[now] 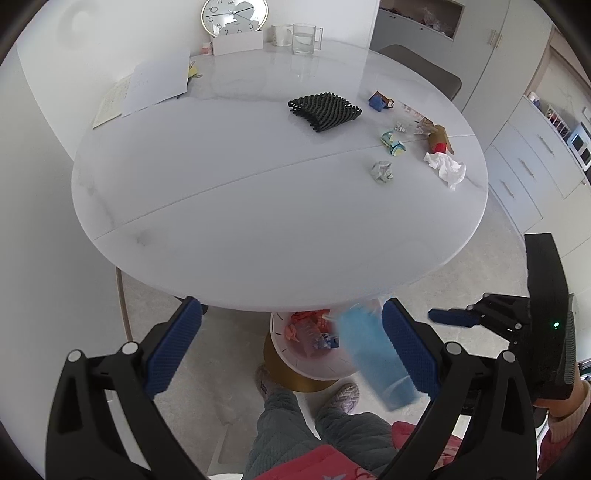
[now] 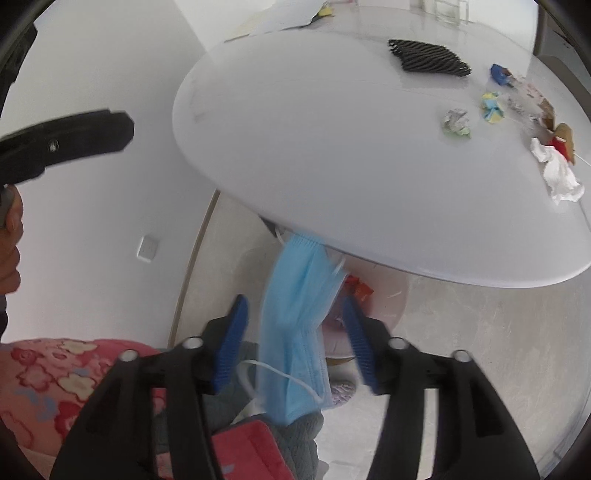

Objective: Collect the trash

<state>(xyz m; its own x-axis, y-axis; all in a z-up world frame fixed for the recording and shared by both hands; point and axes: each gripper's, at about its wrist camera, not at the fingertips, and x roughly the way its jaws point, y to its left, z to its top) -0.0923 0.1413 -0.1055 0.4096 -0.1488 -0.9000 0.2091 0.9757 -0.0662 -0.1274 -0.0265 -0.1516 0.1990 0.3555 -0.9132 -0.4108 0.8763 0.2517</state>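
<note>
A blue face mask [image 2: 295, 325] hangs blurred between the open pads of my right gripper [image 2: 295, 332], apart from both pads, above a white trash bin [image 1: 291, 363] on the floor under the table edge. The mask also shows in the left wrist view [image 1: 373, 354] beside my open, empty left gripper [image 1: 291, 350]. The bin holds orange and blue scraps. On the round white table [image 1: 221, 206] lie a crumpled paper ball [image 1: 382, 172], a white tissue [image 1: 447, 168], a colourful wrapper [image 1: 393, 144], a brown and red wrapper [image 1: 437, 138] and a blue wrapper [image 1: 380, 100].
A black woven mat [image 1: 325, 110] lies mid-table. Papers [image 1: 147, 85], a clock [image 1: 234, 16] and two glass mugs [image 1: 304, 38] stand at the far edge. The person's legs and slippers [image 1: 340, 397] are beside the bin. A chair [image 1: 417, 70] and cabinets stand beyond the table.
</note>
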